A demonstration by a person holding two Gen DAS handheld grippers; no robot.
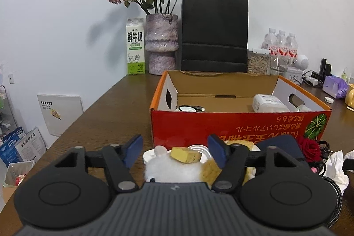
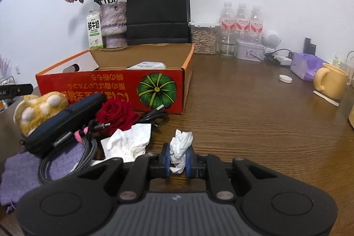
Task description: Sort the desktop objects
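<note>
The right gripper (image 2: pixel 179 160) points forward and a little downward, its blue pads (image 2: pixel 167 161) pinched together on a crumpled white tissue (image 2: pixel 181 147) that sticks up between them, well in front of the red cardboard box (image 2: pixel 110 90) and off its right corner. The left gripper (image 1: pixel 174 150) tilts slightly downward just short of the same box's front wall, its jaws standing partly apart, and its blue pads (image 1: pixel 132 149) flank a white plush toy (image 1: pixel 170 167) without visibly pressing on it.
</note>
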